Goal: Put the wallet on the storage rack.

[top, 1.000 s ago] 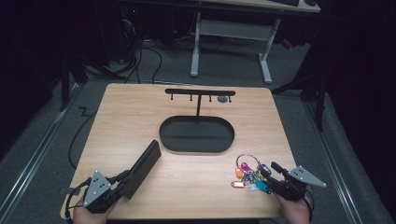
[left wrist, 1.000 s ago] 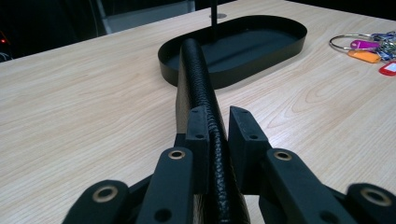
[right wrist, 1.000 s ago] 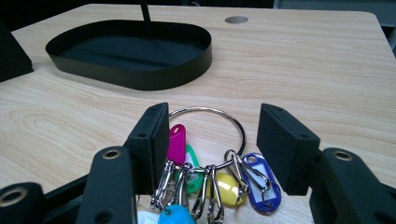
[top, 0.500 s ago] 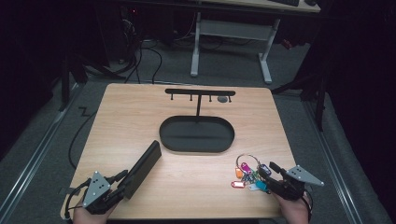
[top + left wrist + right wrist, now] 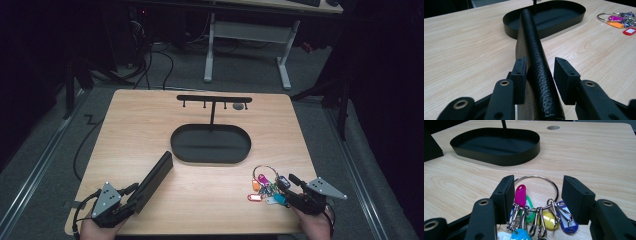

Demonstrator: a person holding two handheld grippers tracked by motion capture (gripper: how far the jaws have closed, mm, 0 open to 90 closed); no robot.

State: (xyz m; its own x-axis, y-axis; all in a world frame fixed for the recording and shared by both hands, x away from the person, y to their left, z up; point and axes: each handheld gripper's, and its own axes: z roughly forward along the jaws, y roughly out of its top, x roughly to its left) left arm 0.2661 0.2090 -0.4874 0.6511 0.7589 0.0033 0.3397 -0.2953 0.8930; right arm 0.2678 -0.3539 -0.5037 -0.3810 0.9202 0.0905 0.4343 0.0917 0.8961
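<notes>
Since a second ago little has shifted except the left hand-held gripper (image 5: 540,72), whose jaws have just been opening around the black leather wallet (image 5: 534,57); one pad touches its side, the other stands clear, so it is released. That wallet lies on the desk (image 5: 200,205), near the black tray (image 5: 210,144). To seat it well, approach the tray low. Right hand-held gripper (image 5: 537,195) sits parted, astride the key ring (image 5: 536,192) without pinching it.
</notes>
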